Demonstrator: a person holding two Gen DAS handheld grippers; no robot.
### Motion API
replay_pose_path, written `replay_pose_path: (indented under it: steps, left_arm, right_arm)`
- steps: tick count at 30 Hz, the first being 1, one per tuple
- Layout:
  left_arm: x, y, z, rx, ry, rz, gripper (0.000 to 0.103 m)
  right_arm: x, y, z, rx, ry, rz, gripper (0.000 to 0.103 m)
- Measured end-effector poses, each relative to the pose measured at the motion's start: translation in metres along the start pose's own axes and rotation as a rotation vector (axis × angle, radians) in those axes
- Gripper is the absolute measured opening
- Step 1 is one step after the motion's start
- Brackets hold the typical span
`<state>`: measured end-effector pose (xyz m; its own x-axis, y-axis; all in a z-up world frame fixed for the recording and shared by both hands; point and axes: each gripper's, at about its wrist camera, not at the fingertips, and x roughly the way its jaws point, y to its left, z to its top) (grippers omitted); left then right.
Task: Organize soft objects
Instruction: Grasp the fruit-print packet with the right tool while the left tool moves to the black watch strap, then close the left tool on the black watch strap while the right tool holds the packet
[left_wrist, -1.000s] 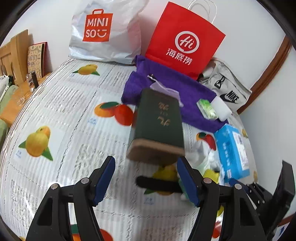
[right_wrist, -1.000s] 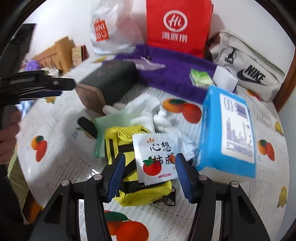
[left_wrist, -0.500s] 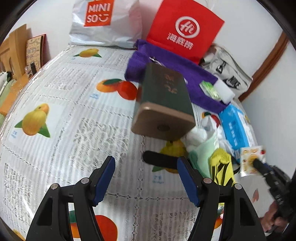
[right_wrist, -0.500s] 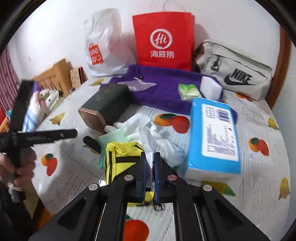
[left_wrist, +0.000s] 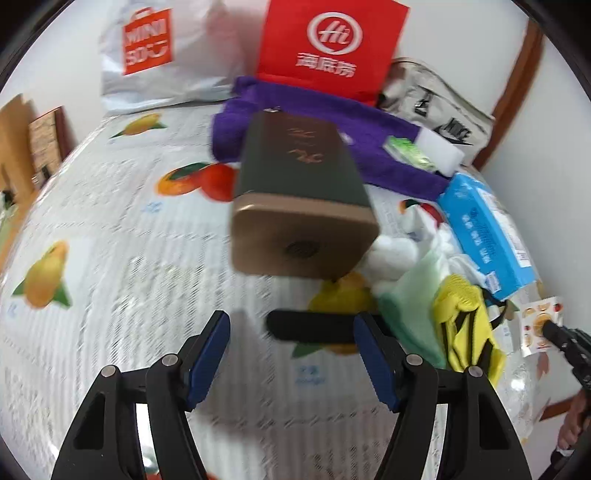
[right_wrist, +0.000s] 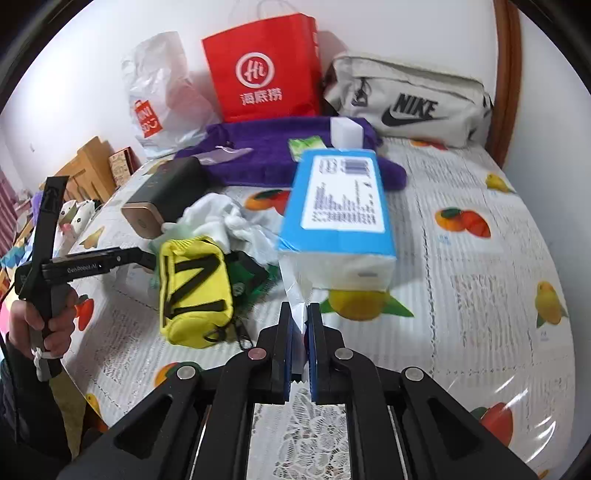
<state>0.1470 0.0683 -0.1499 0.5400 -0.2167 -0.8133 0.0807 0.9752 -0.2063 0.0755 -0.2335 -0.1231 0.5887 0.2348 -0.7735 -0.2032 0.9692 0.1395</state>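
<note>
The right hand-held gripper (right_wrist: 299, 325) is clenched on a small sachet (left_wrist: 540, 325) — its thin edge sits between the pads (printed face visible in the left wrist view), above the table (right_wrist: 480, 280) just beside the yellow pouch (right_wrist: 194, 291). The left hand-held gripper (left_wrist: 291, 354) is released, jaws wide apart and empty, over a black strip (left_wrist: 306, 326) near the dark green box (left_wrist: 303, 192). The blue tissue pack (right_wrist: 340, 206) lies beside the white cloth (right_wrist: 225, 221).
</note>
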Motion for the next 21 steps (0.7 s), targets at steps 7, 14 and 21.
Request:
replay_pose_path:
  steps: [7,14,21]
  left_arm:
    - [0.012,-0.008,0.007,0.062,-0.003,-0.089,0.056]
    - [0.008,-0.006,0.0,0.109,0.012,-0.109,0.041]
    - [-0.012,-0.008,-0.024,0.157,0.08,-0.185,0.038]
  right_arm:
    - [0.012,-0.007,-0.005,0.021,0.028,-0.006,0.007]
    - [0.02,-0.005,-0.006,0.018,0.045,0.001,0.007]
    - [0.022,-0.007,-0.008,0.022,0.052,0.008,0.007]
